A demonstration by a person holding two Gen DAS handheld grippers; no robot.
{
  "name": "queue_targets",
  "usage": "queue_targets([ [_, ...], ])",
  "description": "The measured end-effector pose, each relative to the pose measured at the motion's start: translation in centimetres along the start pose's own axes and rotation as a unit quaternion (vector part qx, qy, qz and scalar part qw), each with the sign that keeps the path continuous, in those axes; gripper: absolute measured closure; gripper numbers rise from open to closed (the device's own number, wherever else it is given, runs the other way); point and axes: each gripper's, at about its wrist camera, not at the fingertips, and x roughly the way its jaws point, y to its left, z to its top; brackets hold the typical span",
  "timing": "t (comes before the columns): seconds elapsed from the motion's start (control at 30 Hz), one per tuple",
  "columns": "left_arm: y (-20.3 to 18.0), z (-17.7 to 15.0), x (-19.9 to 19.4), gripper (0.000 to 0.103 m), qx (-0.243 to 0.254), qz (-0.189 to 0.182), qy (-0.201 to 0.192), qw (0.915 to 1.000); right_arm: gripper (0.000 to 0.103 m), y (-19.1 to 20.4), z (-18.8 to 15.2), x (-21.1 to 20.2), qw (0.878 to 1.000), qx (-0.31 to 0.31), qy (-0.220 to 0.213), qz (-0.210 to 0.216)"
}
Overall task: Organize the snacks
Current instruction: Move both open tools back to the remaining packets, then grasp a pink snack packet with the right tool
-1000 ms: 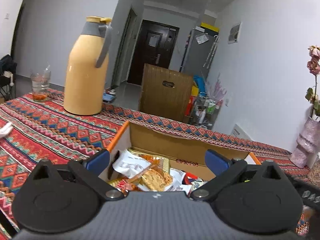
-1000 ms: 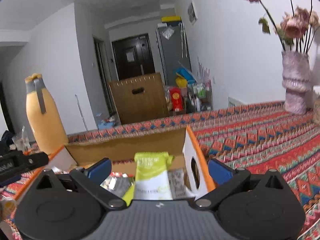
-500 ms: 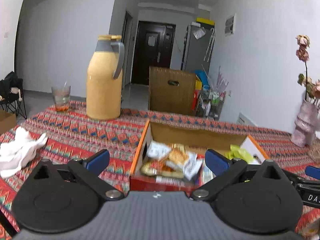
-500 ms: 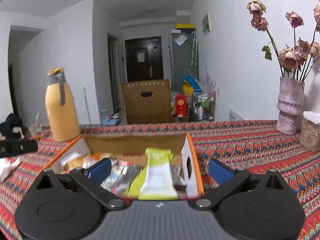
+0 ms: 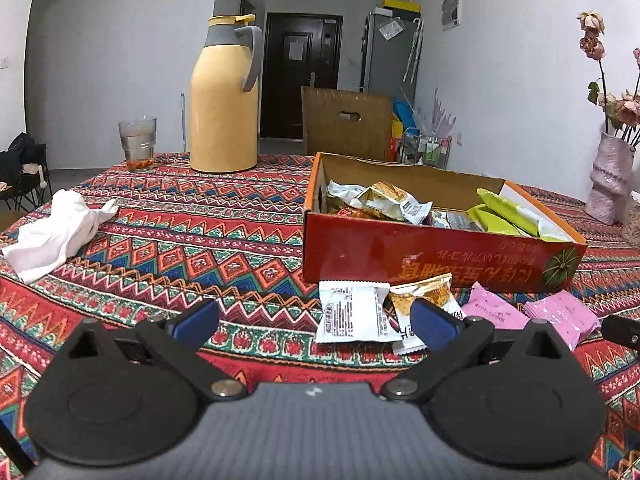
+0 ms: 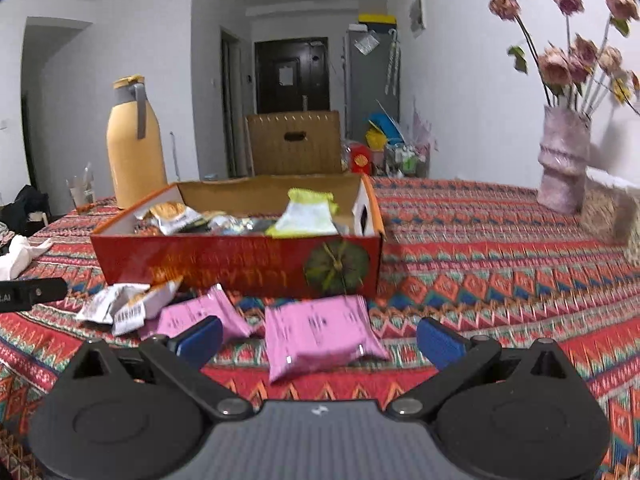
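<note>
Closest of all, the left gripper (image 5: 314, 318) is held low over the patterned tablecloth (image 5: 180, 240) with its two blue fingers (image 5: 196, 319) wide apart and nothing between them. The right gripper (image 6: 320, 338) is held the same way, spread wide and empty, with a pink snack packet (image 6: 320, 336) lying flat on the cloth between its fingertips but not squeezed by them. A second pink packet (image 6: 200, 314) is seen just to the left of the first one. Beside that, a white packet (image 5: 352, 312) and an orange-and-white packet (image 5: 426, 294) are lying on the cloth, touching each other, just in front of the red box (image 5: 436, 256). The box is set open on the table, a little farther back. Many snacks are piled inside it: a packet with a biscuit picture (image 5: 390, 198) at the left end and lime-green packets (image 5: 506, 214) at the right end. How many are inside cannot be told. Off to the left, a crumpled white cloth (image 5: 56, 226) is lying on the table. Farther back, a tall yellow jug (image 5: 224, 100) with a grey handle is standing upright, and a glass (image 5: 137, 142) is standing next to it. At the far right, a pale vase (image 6: 564, 160) with dried pink flowers (image 6: 568, 60) is placed on the table. Behind everything, a wooden chair back (image 6: 294, 142) and a dark door (image 6: 292, 76) are seen.
</note>
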Motion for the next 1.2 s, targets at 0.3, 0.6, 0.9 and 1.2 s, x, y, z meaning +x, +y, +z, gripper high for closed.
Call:
queue_targets([
  [0.3, 0.7, -0.2, 0.6, 0.0, -0.017, -0.018, 0.007, 0.9997, 0.0, 0.2, -1.7, -0.4, 0.999, 0.016, 0.023, -0.016],
  [0.6, 1.2, -0.2, 0.8, 0.0, -0.03, -0.028, 0.019, 0.999, 0.0, -0.1, -0.5, -0.7, 0.999, 0.014, 0.024, -0.037],
  [0.9, 1.4, -0.2, 0.8, 0.0, -0.037, -0.025, 0.024, 0.9987, 0.0, 0.5, 0.6, 2.8, 0.998, -0.02, 0.057, -0.023],
  [1.2, 1.4, -0.2, 1.3, 0.0, -0.038, -0.019, 0.037, 0.9984, 0.0, -0.2, 1.4, 9.6, 0.992, -0.037, 0.122, 0.001],
])
